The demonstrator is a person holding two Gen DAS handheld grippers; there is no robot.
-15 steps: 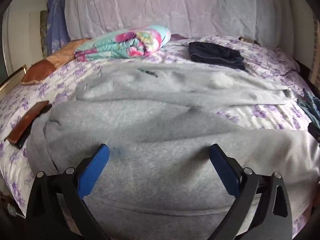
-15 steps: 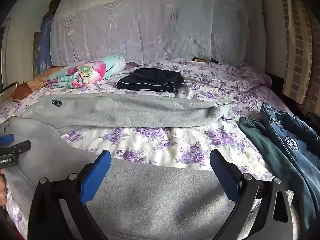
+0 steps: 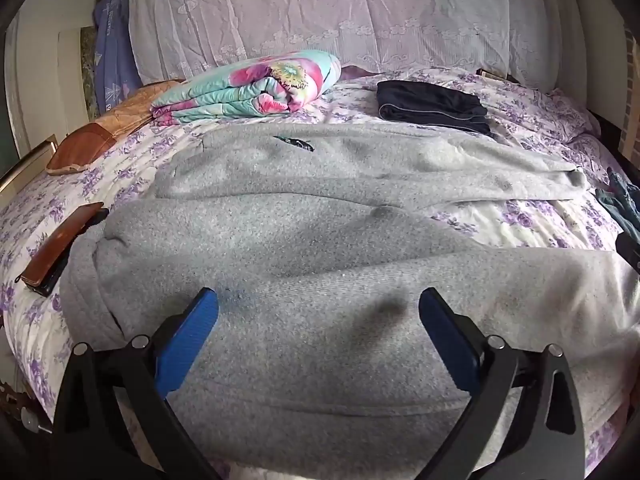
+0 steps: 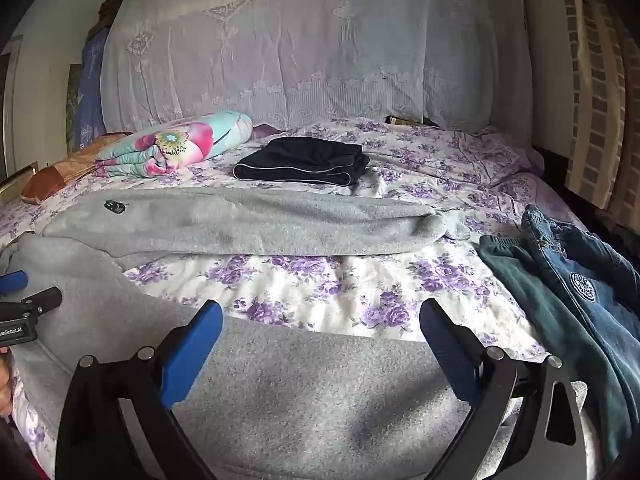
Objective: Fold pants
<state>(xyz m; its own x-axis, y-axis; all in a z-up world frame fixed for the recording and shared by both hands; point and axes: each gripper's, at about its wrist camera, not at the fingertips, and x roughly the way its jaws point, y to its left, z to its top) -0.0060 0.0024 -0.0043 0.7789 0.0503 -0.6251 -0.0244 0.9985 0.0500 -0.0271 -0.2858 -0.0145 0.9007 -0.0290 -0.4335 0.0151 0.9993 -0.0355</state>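
Grey fleece pants (image 3: 320, 240) lie spread across the flowered bed, waist to the left and two legs running right with a gap of sheet between them. The far leg (image 4: 248, 224) bears a small dark logo. My left gripper (image 3: 318, 304) hovers open just above the near leg by the waist, nothing between its blue pads. My right gripper (image 4: 320, 316) is open too, over the near leg (image 4: 304, 392) further to the right. The left gripper's tip (image 4: 16, 296) shows at the left edge of the right wrist view.
A folded black garment (image 4: 300, 162) and a rolled floral blanket (image 4: 176, 146) lie toward the headboard. Blue jeans and a teal garment (image 4: 568, 292) are piled at the right. A brown wallet-like case (image 3: 60, 248) rests at the left bed edge beside the waist.
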